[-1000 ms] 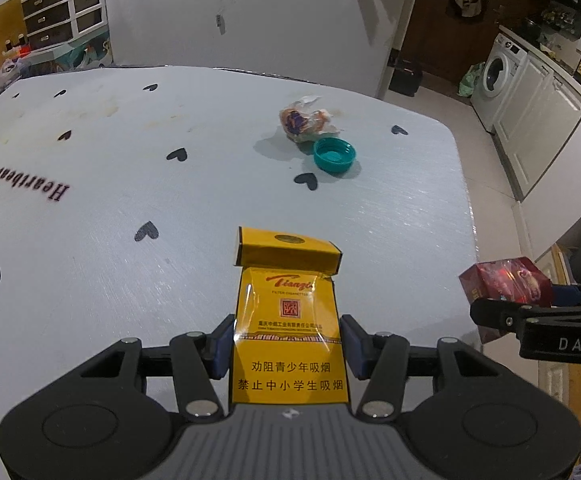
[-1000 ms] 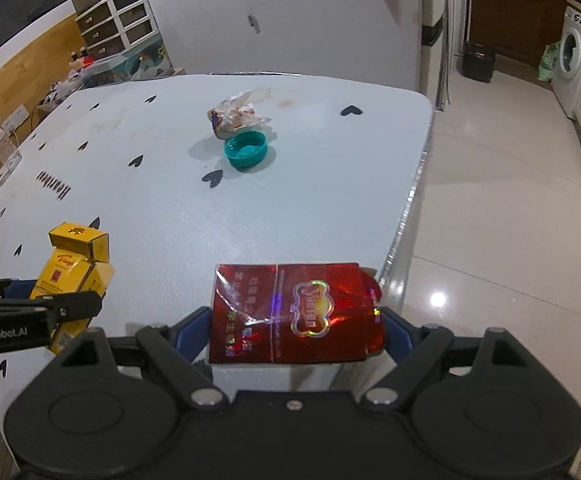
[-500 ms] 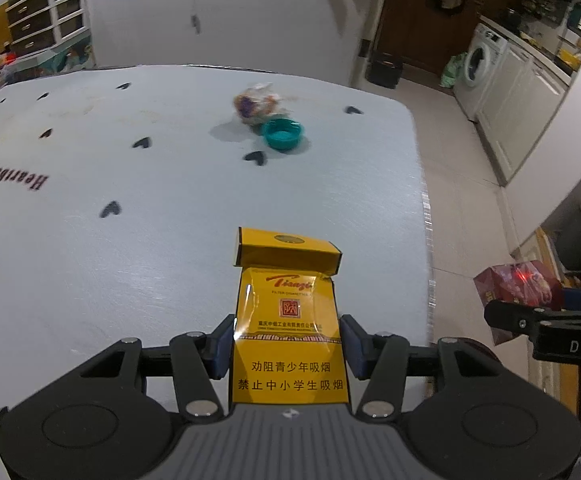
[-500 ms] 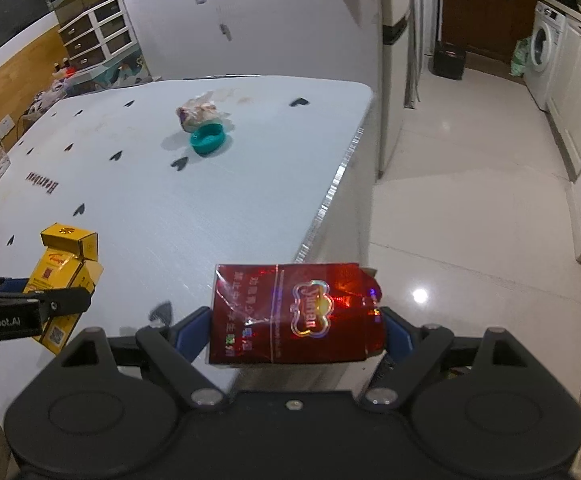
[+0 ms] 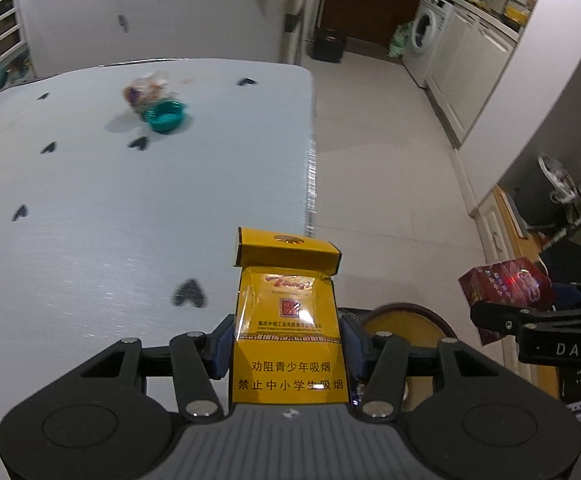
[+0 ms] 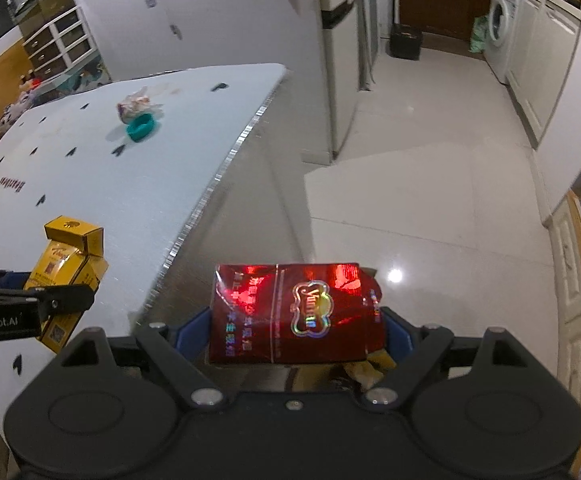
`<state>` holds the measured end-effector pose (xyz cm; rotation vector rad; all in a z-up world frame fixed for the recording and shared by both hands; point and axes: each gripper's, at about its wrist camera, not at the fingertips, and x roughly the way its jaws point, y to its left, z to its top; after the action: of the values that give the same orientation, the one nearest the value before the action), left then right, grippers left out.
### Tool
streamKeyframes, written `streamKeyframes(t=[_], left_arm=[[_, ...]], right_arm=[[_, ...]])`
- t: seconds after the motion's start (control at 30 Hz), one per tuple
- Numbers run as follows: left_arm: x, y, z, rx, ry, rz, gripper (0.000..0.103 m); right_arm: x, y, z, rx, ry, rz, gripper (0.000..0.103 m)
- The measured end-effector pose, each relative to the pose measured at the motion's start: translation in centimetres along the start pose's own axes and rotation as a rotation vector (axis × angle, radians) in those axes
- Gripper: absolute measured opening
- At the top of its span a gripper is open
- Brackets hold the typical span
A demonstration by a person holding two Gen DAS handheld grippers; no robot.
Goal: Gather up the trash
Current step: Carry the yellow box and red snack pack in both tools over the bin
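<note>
Dim indoor light, fisheye bending at edges, tabletop (image 5: 90, 220) motion-blurred, floor (image 6: 394, 276) glare probably from ceiling lamp.

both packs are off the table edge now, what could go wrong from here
The yellow pack has its lid flipped open, so anything inside might spill as the left gripper tilts. The crumpled red pack is pinched only at its ends and could buckle and slip. The wrapper and teal cap may be forgotten on the table.
</note>
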<state>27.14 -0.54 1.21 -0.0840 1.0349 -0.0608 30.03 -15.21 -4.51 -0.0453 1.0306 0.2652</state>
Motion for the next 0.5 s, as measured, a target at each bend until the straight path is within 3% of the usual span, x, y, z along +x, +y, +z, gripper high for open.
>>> streamKeyframes(t=[0.5], left_arm=[[3.3,-8.3,-2.8,0.075,0.103,-0.064,0.054]], right_arm=[[-0.6,-8.3,-5.7,0.120,0.055,-0.035,0.088]])
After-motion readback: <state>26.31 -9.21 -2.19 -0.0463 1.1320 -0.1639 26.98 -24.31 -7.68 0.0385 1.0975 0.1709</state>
